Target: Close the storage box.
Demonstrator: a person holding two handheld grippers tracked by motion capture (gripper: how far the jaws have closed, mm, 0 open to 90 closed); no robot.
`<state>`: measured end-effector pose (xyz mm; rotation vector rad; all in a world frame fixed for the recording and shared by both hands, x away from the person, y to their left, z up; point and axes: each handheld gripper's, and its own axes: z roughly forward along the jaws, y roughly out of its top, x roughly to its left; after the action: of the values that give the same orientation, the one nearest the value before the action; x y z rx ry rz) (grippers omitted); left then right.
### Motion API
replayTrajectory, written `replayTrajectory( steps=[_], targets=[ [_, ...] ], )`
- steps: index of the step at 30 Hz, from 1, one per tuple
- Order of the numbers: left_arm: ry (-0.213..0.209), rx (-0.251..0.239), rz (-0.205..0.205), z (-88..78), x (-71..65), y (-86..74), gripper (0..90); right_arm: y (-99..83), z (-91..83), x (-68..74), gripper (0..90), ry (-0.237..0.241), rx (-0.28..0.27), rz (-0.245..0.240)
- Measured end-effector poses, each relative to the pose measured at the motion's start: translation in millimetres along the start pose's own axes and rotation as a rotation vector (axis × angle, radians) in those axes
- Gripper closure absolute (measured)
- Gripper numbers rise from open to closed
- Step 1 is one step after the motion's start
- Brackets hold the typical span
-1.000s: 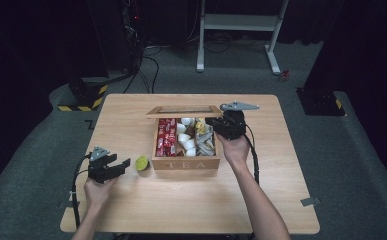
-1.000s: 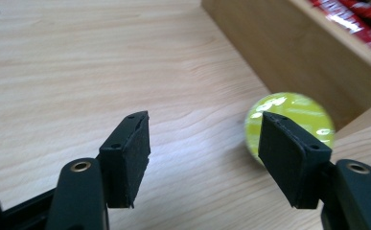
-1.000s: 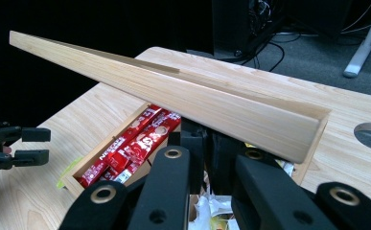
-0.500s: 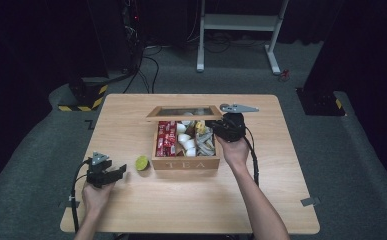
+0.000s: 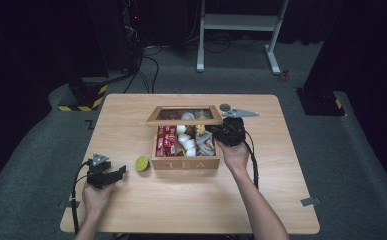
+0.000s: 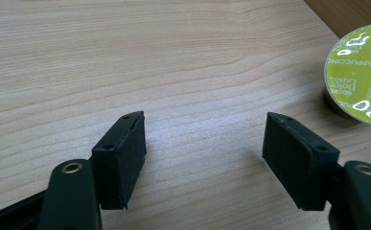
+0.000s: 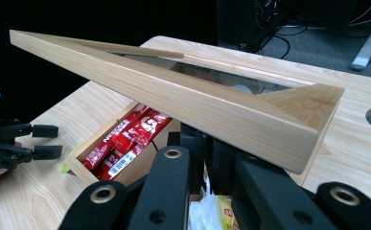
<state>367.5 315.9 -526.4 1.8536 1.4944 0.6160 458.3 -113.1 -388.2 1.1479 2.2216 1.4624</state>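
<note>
Pale wood table [image 5: 131, 210]: round lime-green foil capsule [image 5: 142, 163]; left tool [image 5: 120, 172] just opening, empty; right tool [image 5: 212, 134] closed.

The wooden tea box [image 5: 186, 163], lettered TEA on its front wall, stands mid-table with its glass-paned lid [image 5: 183, 115] tilted up behind it. Inside lie red packets at the left, white pods in the middle. A lime-green capsule [image 5: 141, 163] sits on the tabletop just left of the box.

"TEA" on wooden box [image 5: 186, 163] front; "CAPPUCCINO" on green capsule lid [image 6: 360, 74]; "NESCAFÉ" on red sachets [image 7: 125, 139].
</note>
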Motion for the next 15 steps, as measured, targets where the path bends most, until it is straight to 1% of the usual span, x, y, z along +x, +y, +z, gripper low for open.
replayTrajectory(
  steps=[3, 6, 8, 10, 11, 14, 15],
  targets=[
    [0.008, -0.015, 0.015, 0.8, -1.6, -2.1, 31.7, -1.8, -0.1, 0.6, 86.8, -0.001, 0.003, 0.006],
    [0.006, -0.010, 0.023, 1.0, -2.2, -2.0, 30.8, -3.2, 0.0, 0.5, 86.7, 0.003, 0.000, 0.007],
    [0.013, -0.010, 0.030, 1.3, -3.3, -2.0, 30.8, -4.2, -0.1, 0.5, 86.8, 0.006, 0.000, 0.009],
    [0.029, -0.004, 0.046, 1.6, -5.5, -1.9, 30.5, -5.5, 0.0, 0.2, 86.7, 0.007, 0.001, 0.003],
    [0.026, -0.002, 0.046, 1.4, -5.2, -1.8, 30.3, -6.2, -0.1, 0.9, 86.7, 0.006, 0.004, 0.010],
    [0.024, -0.003, 0.045, 1.5, -5.1, -1.8, 30.3, -8.0, -0.1, 0.7, 86.7, 0.008, 0.009, 0.004],
    [0.024, -0.002, 0.044, 1.5, -5.2, -1.8, 30.1, -9.0, -0.1, 1.0, 86.7, 0.009, 0.009, 0.009]
  ],
)
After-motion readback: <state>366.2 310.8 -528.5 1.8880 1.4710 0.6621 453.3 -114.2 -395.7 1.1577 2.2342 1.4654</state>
